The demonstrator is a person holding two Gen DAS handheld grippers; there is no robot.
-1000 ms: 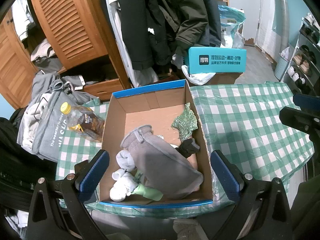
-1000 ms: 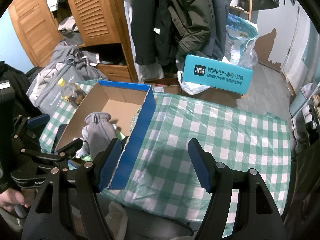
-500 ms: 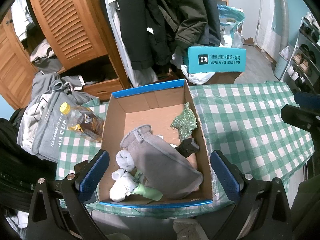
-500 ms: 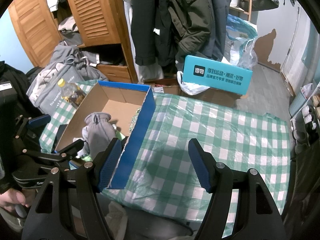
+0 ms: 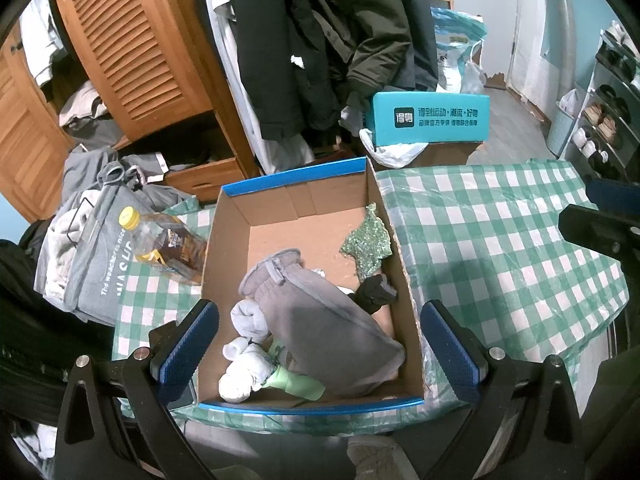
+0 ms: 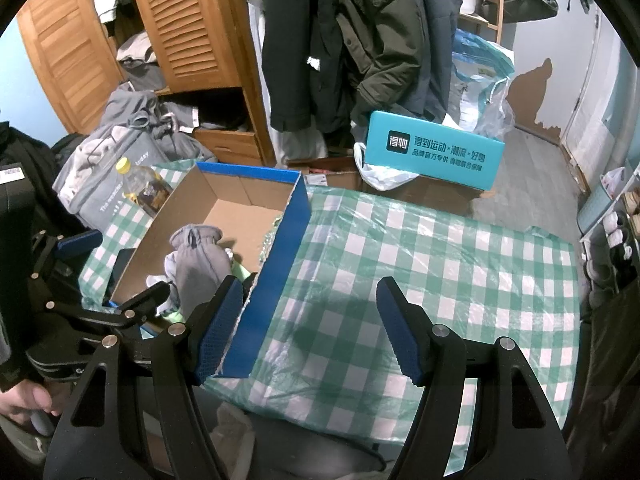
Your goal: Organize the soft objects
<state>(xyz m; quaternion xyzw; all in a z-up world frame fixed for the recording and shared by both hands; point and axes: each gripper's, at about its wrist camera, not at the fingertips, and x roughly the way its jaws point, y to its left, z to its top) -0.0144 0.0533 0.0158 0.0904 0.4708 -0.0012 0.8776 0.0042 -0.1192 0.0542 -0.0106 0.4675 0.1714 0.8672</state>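
Note:
A blue-rimmed cardboard box [image 5: 304, 200] [image 6: 296, 224] sits on the green checked table. Inside lie a large grey glove [image 5: 320, 320] [image 6: 198, 258], rolled white socks [image 5: 244, 376], a pale green piece [image 5: 300, 386], a small black item [image 5: 374, 292] and a glittery green cloth [image 5: 366, 246]. My left gripper [image 5: 318, 354] hovers above the box's near end, open, with nothing between its fingers. Over the bare tablecloth, to the right of the box, my right gripper [image 6: 310, 328] stands open and empty. Its left finger [image 6: 218, 326] sits beside the box's blue wall.
A yellow-capped bottle [image 5: 166, 242] lies left of the box by a grey cloth bag [image 5: 96, 268]. Behind the table stand a teal box [image 5: 430, 120], hanging coats [image 5: 320, 40] and a wooden wardrobe [image 5: 132, 52]. Shoe shelves [image 5: 608, 120] line the right. Checked tablecloth [image 6: 440, 280] stretches right.

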